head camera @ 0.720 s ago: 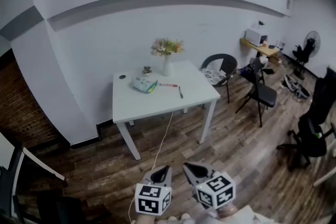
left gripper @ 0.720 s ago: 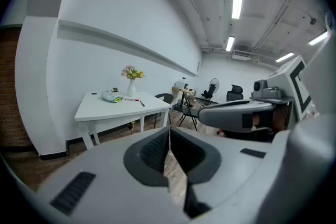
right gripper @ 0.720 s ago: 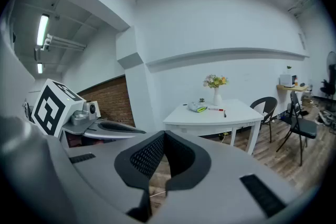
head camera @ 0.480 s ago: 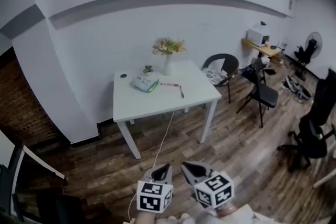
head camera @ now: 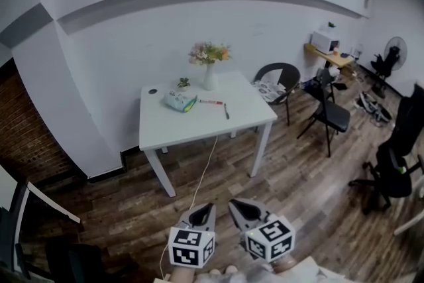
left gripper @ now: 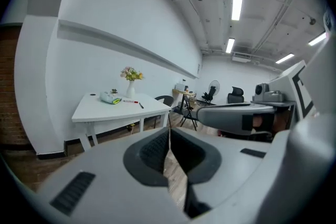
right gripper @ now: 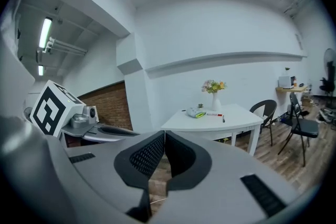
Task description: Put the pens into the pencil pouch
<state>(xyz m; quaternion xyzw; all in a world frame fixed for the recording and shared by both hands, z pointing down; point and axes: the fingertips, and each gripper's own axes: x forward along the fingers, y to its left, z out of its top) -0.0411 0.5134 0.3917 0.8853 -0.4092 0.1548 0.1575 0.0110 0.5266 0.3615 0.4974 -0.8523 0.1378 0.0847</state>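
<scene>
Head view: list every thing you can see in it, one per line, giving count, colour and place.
table: one, white, by the far wall
pencil pouch: one, pale with a green edge, table's left part
red pen: one, red, right of the pouch
dark pen: one, dark, right of the red pen
vase of flowers: one, white, table's back edge
cable: one, white, hanging from the table to the floor
chairs: three, black, right of the table
fan: one, dark, far right
left gripper: one, grey, jaws shut, empty, bottom
right gripper: one, grey, jaws shut, empty, bottom
</scene>
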